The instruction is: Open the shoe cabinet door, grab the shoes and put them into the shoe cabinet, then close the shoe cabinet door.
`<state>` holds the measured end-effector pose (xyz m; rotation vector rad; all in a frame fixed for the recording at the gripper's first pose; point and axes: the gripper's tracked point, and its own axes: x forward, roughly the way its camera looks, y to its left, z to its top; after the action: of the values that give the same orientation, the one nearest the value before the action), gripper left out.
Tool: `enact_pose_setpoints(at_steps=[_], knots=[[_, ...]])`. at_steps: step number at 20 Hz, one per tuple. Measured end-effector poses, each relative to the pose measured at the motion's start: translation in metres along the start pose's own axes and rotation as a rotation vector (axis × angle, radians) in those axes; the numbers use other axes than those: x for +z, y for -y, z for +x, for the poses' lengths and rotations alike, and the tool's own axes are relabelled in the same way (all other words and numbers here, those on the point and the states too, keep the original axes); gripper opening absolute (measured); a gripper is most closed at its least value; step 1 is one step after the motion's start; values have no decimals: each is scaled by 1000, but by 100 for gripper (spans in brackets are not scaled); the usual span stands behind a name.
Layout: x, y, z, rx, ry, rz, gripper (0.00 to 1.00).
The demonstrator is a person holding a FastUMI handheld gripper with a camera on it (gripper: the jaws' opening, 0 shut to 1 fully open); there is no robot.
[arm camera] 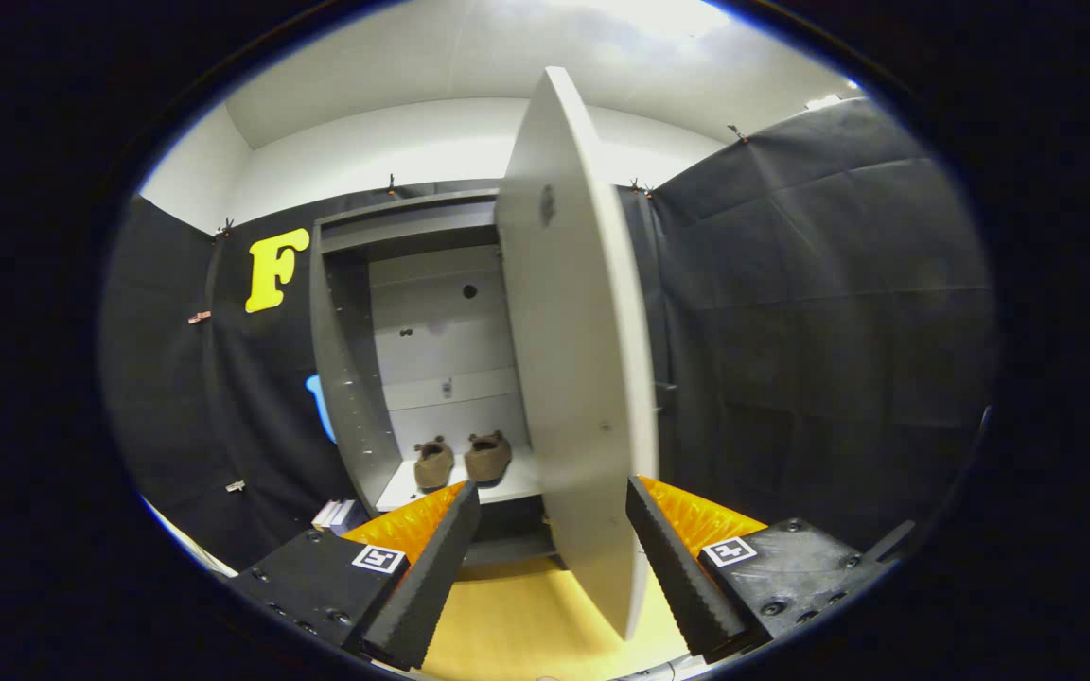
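With the shoes point(462, 461) already on the cabinet point(346, 378) shelf, the open door point(583, 378) hangs between the gripper point(553, 515) fingers, spread wide, holding nothing; stiff, light, smooth panel — likely best pushed near its free edge

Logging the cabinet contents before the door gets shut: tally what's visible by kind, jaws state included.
Shoes: 2, brown, side by side on the cabinet shelf: left shoe, right shoe
Cabinet doors: 1, the door, swung open, its edge between the open jaws of the gripper
Total: 3
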<state>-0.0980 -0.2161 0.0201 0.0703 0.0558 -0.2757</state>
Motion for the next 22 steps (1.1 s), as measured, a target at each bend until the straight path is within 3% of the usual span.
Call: enact_pose_setpoints(at_steps=[4, 8, 22], knots=[[15, 63, -7, -45, 36, -12, 98], [23, 103, 5, -36, 40, -7, 98], [1, 122, 101, 130, -82, 41, 98]])
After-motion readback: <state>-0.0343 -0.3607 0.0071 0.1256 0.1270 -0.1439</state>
